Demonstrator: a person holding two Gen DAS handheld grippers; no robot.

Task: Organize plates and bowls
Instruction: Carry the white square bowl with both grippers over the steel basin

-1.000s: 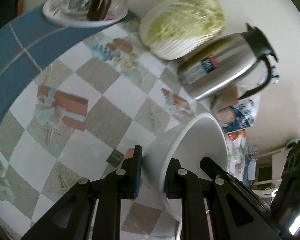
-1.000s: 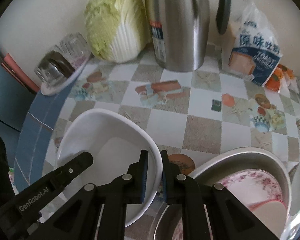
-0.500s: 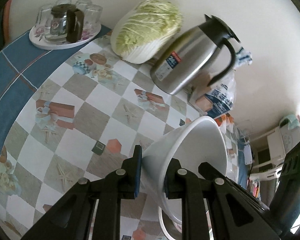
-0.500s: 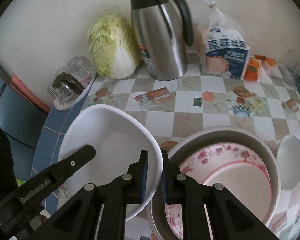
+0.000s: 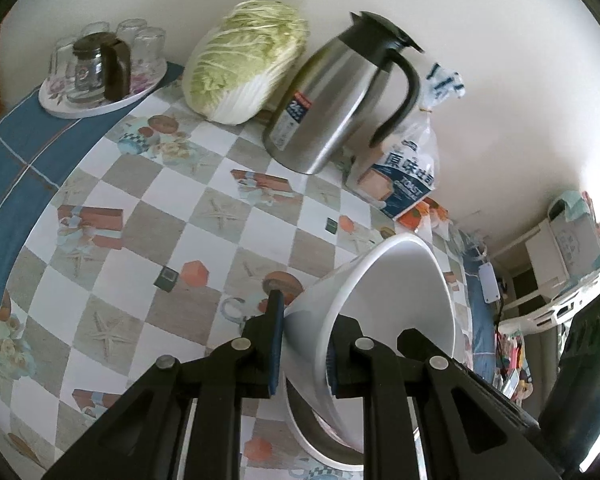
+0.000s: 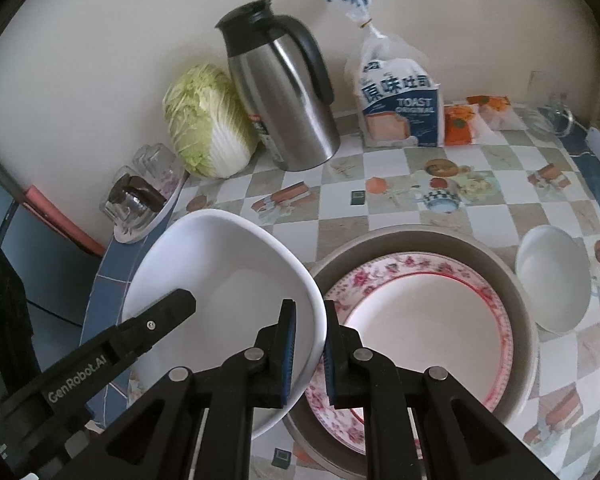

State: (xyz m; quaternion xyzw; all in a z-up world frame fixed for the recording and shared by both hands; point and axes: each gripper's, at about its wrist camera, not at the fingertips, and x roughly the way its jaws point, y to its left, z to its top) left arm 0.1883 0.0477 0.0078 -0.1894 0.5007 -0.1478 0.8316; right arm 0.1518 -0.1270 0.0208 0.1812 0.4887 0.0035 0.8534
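Observation:
A large white bowl (image 6: 228, 276) is held in the air by both grippers, above the table. My right gripper (image 6: 307, 344) is shut on its right rim. My left gripper (image 5: 303, 348) is shut on its opposite rim; the bowl (image 5: 384, 304) shows tilted in the left wrist view. A floral-rimmed plate (image 6: 420, 320) lies inside a grey metal basin (image 6: 524, 320) to the bowl's right. A small white bowl (image 6: 556, 280) sits on the table right of the basin.
Against the back wall stand a napa cabbage (image 6: 208, 124), a steel thermos jug (image 6: 284, 100) and a toast bag (image 6: 400, 108). A tray of upturned glasses (image 6: 144, 196) sits at the left table edge. Snack packets (image 6: 460, 124) lie at the back right.
Both grippers have lifted and drawn back with the large white bowl; more of the table, the basin and the small bowl have come into view.

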